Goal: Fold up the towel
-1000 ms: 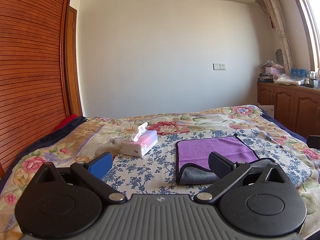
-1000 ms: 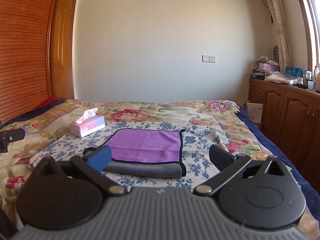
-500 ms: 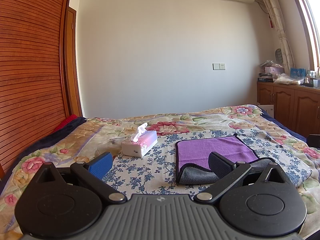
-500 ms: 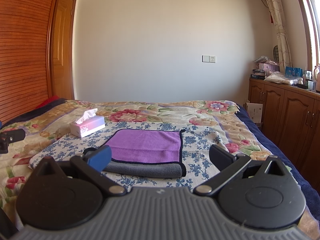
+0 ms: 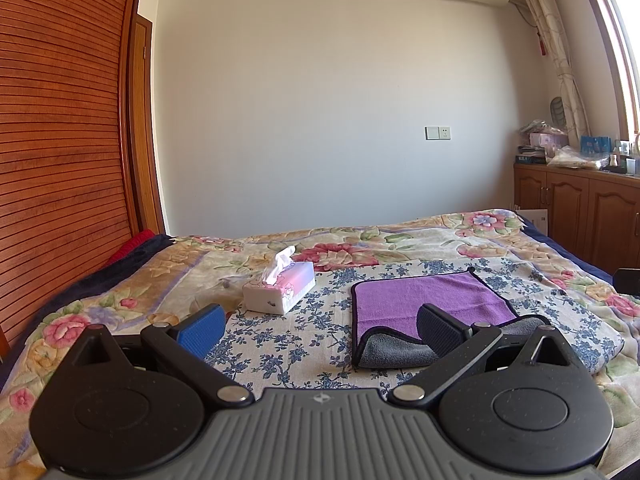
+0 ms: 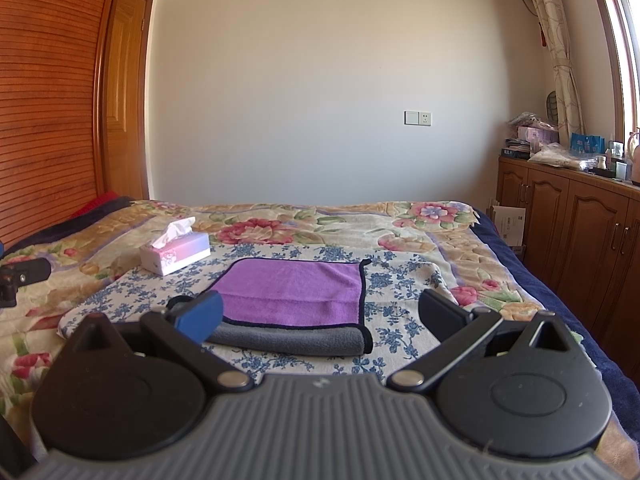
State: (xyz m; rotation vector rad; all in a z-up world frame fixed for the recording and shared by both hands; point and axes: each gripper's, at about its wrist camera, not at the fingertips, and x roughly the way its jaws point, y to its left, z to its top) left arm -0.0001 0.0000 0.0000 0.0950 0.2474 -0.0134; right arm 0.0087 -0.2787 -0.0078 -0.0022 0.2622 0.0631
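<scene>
Towel (image 6: 294, 294) lying flat on the blue-flowered cloth (image 6: 396, 280) spread over the bed (image 6: 448, 236), purple face up, grey underside showing along the near edge where one fold looks already made. Judged partly done: at least one further fold apparently left, none in hand at this moment. Left gripper (image 5: 318, 330) held above the bed, near of the towel's left corner, fingers wide apart, clamped on nothing. Right gripper (image 6: 320, 316) held near of the towel's near edge, fingers likewise wide apart and empty, blue pad (image 6: 200, 316) overlapping the towel's near left corner in view, contact not confirmed. Tissue box (image 5: 280, 290) standing left of the towel, apart from it. Against the earlier frames: no shift noted in towel, box or either gripper
</scene>
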